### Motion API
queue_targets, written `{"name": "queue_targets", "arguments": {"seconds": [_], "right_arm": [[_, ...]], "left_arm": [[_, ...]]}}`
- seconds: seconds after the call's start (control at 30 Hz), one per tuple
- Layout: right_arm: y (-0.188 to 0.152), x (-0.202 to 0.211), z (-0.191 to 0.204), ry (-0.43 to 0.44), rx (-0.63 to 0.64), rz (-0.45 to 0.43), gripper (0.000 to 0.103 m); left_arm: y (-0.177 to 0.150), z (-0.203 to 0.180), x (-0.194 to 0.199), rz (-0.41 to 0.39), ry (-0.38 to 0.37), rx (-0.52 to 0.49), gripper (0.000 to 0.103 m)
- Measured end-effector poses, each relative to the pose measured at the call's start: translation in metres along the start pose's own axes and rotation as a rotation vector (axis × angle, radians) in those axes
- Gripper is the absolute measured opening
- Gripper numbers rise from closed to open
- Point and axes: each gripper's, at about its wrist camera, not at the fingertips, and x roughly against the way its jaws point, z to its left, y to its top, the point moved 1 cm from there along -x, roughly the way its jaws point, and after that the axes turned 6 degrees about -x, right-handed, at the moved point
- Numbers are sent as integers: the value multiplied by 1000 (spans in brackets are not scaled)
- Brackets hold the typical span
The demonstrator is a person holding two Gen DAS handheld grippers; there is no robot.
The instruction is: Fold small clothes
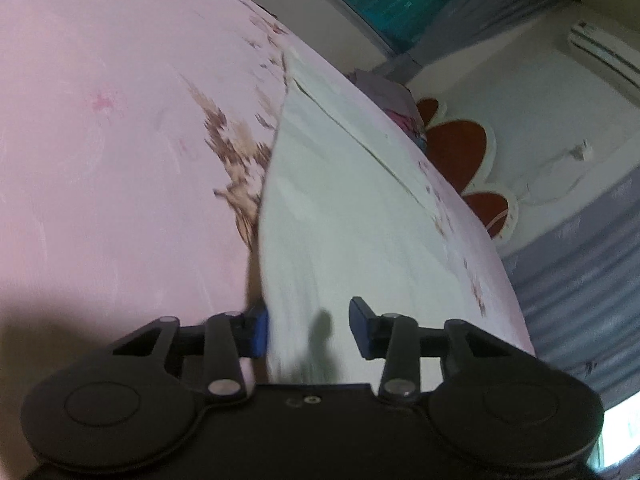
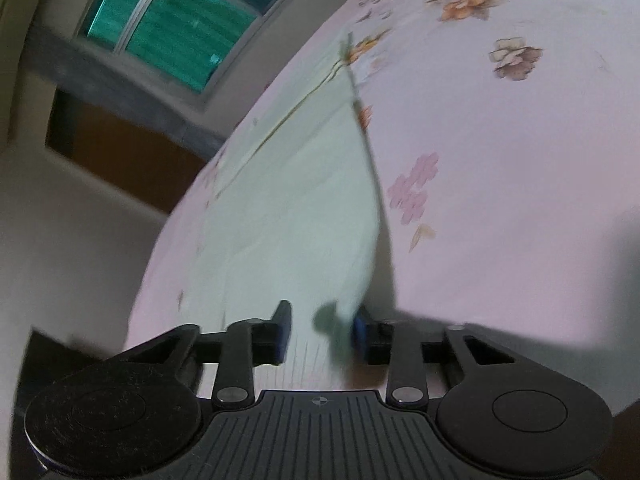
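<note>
A pale mint-white garment point(image 1: 340, 208) lies spread flat on a pink flowered bedsheet point(image 1: 112, 128). It also shows in the right wrist view point(image 2: 296, 208). My left gripper point(image 1: 308, 330) is open, its jaws astride the garment's near left edge, with cloth between them. My right gripper point(image 2: 320, 332) is open too, its jaws astride the garment's near right edge. Both frames are blurred by motion, so I cannot tell if the fingers touch the cloth.
The sheet point(image 2: 500, 160) covers a bed. A pillow point(image 1: 400, 108) and a red flower headboard point(image 1: 460, 148) lie beyond it. A green-glass window point(image 2: 172, 28) and a wall air conditioner point(image 1: 604, 52) are on the walls. The bed edge drops off beside the garment.
</note>
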Motion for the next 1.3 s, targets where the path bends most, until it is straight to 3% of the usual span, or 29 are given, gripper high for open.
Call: {"name": "queue_targets", "arguments": {"seconds": [0.1, 0.13, 0.17, 0.2, 0.23, 0.27, 0.4, 0.5, 0.63, 0.73, 0.9, 1.03, 1.13, 1.3], "right_arm": [[8, -1, -3, 15, -24, -1, 26], [9, -2, -3, 12, -18, 7, 26], [8, -4, -4, 7, -14, 20, 26], [7, -4, -5, 10, -10, 29, 26], [6, -4, -5, 21, -1, 32, 17], [3, -4, -3, 25, 16, 35, 2], [-5, 15, 3, 80, 82, -30, 2], [-4, 4, -8, -21, 79, 8, 2], [5, 17, 4, 40, 82, -23, 2], [21, 20, 18, 69, 104, -53, 2], [54, 6, 51, 147, 116, -126, 2], [104, -15, 78, 187, 111, -211, 2], [146, -34, 98, 179, 101, -260, 2], [216, -85, 113, 124, 87, -290, 2]], "left_arm": [[4, 1, -8, 21, -7, 9, 40], [4, 0, -9, 26, 5, -13, 33], [4, -5, -9, 34, 45, -60, 11], [3, -9, -9, 46, 117, -127, 3], [2, -9, -9, 47, 132, -150, 3], [1, -8, -6, 32, 120, -129, 3], [-4, -7, -7, 25, 132, -145, 3], [-2, -6, -2, 8, 111, -98, 3], [6, -10, 5, -14, 76, -76, 3], [19, -12, 7, -78, 35, -25, 3], [63, -31, -2, -185, -28, 10, 3], [120, -42, -30, -234, -68, 28, 3], [164, -45, -60, -234, -87, 56, 3], [225, -45, -125, -181, -63, 12, 3]]}}
